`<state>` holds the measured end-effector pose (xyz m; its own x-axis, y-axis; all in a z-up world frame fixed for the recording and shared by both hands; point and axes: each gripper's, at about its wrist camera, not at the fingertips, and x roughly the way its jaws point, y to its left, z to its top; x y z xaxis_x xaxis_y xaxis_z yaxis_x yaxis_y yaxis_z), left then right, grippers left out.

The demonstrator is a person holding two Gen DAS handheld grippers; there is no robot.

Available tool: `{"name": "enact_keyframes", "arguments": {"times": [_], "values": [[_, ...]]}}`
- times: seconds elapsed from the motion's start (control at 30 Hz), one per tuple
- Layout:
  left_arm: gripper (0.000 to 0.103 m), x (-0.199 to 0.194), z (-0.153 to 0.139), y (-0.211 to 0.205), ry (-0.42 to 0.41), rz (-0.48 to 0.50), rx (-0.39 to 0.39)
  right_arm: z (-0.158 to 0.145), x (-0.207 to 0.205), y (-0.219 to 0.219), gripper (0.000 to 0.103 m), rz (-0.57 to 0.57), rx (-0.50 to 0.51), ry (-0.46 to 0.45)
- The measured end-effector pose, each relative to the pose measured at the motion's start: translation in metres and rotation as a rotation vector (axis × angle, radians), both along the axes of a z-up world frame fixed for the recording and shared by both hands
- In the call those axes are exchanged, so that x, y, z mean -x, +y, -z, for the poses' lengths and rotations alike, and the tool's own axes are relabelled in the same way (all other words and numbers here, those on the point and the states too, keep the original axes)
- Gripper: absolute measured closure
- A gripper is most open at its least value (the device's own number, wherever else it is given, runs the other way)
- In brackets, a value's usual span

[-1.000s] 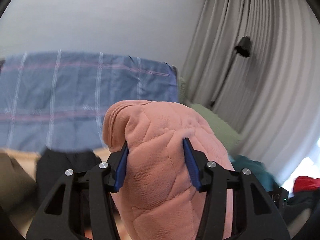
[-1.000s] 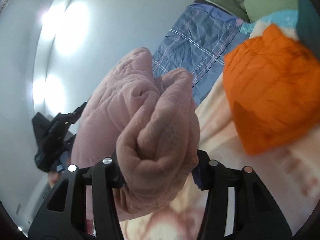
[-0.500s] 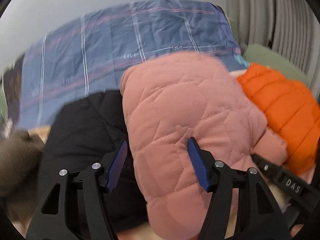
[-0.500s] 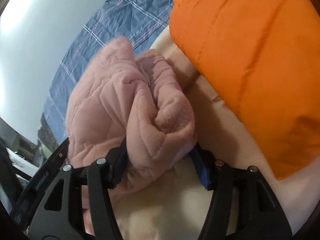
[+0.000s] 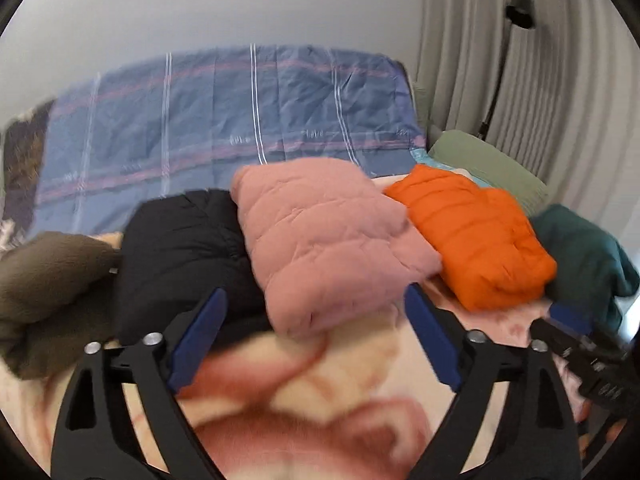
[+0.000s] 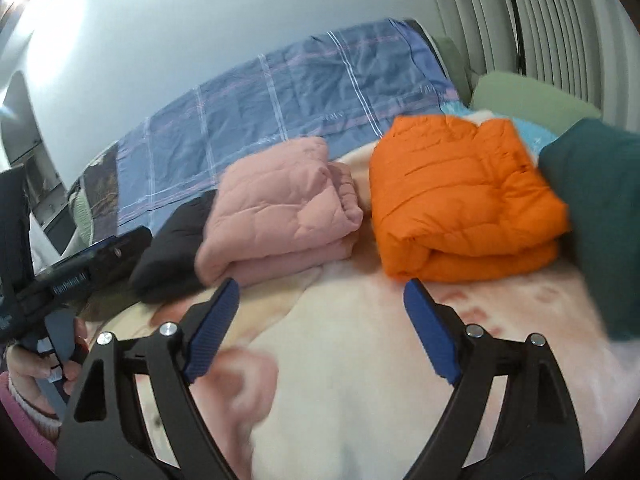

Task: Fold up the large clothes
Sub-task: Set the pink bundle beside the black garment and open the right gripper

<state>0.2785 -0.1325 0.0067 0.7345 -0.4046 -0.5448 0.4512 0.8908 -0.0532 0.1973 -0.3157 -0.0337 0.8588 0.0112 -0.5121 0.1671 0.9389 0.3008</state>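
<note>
A folded pink quilted garment (image 5: 324,240) lies on the bed between a folded black garment (image 5: 180,248) and a folded orange puffer jacket (image 5: 476,232). It also shows in the right wrist view (image 6: 280,216), beside the orange jacket (image 6: 460,196). My left gripper (image 5: 316,336) is open and empty, just short of the pink garment. My right gripper (image 6: 320,320) is open and empty, back from the pile over the cream and pink blanket (image 6: 360,380).
A dark teal garment (image 5: 584,252) lies right of the orange jacket, and a brown one (image 5: 44,288) at the left. A blue plaid quilt (image 5: 224,120) lies behind the row. A green pillow (image 5: 484,160), curtains and a floor lamp (image 5: 516,12) stand at the right.
Both grippers carried the pink garment down onto the bed, opened and let it go, then drew back. It now rests between the black and orange garments.
</note>
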Motion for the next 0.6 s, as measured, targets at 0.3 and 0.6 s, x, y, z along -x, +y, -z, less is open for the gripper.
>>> {"name": "enact_keyframes", "arguments": {"times": [0.3, 0.6], "values": [[0.001, 0.132, -0.040, 0.044, -0.198, -0.015, 0.014, -0.050, 0.124, 0.051, 0.009, 0.034, 0.133, -0.144], [0.001, 0.224, -0.055, 0.077, -0.288, -0.076, -0.055, -0.068, 0.196, 0.084, 0.005, 0.070, 0.201, -0.181]]}}
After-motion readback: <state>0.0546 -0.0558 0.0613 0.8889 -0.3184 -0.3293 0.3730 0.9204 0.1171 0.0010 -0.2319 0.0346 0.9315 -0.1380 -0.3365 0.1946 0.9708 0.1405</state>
